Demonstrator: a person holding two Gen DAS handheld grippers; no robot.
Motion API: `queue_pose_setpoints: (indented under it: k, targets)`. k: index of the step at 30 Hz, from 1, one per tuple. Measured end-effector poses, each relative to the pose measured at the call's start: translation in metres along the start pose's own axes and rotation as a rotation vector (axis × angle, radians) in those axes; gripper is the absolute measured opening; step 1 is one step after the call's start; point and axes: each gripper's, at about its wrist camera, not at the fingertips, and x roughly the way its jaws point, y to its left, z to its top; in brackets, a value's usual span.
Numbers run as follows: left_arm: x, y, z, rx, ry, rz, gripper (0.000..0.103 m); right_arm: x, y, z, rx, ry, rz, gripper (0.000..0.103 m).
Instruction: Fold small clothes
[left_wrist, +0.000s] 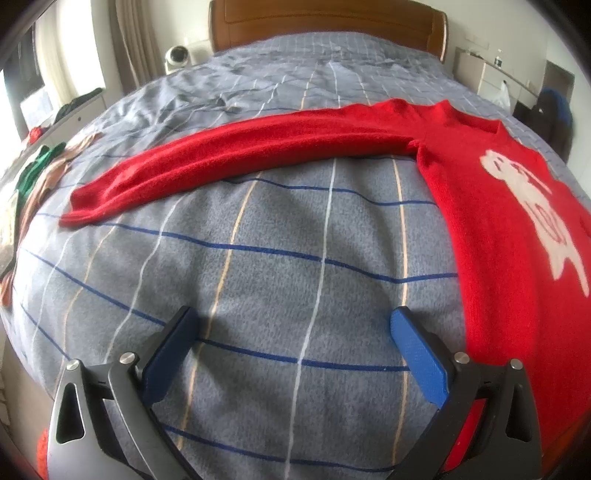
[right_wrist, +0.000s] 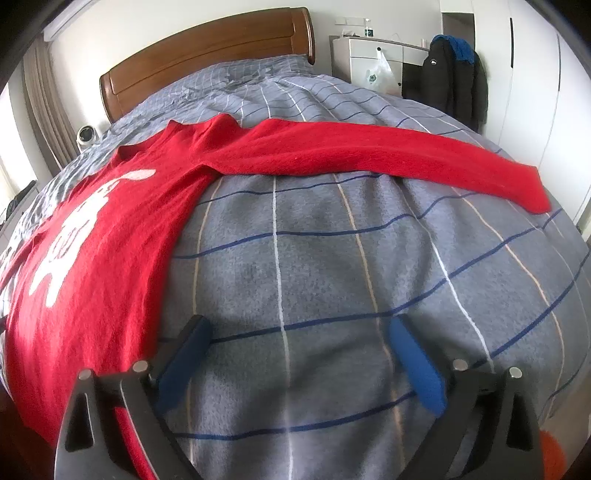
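A red sweater (left_wrist: 491, 221) with a white print lies flat on the grey checked bedspread (left_wrist: 277, 258). In the left wrist view its body is at the right and one sleeve (left_wrist: 229, 155) stretches out to the left. In the right wrist view the sweater body (right_wrist: 99, 240) is at the left and the other sleeve (right_wrist: 388, 151) stretches to the right. My left gripper (left_wrist: 293, 321) is open and empty above bare bedspread beside the sweater's left edge. My right gripper (right_wrist: 301, 332) is open and empty above the bedspread (right_wrist: 314, 277) beside the sweater's right edge.
A pile of green and tan clothes (left_wrist: 37, 173) lies at the bed's left edge. The wooden headboard (left_wrist: 325, 22) is at the far end. A white cabinet (right_wrist: 373, 62) and a hanging dark jacket (right_wrist: 454, 77) stand right of the bed.
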Motion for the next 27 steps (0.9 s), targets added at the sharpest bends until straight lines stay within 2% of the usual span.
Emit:
queue_pose_setpoints:
  k: [27]
  targets:
    - [0.0043,-0.0014,0.0020,-0.003,0.005,0.008,0.103,0.0030,0.0043,0.0008,-0.022,0.001,-0.021,0.101]
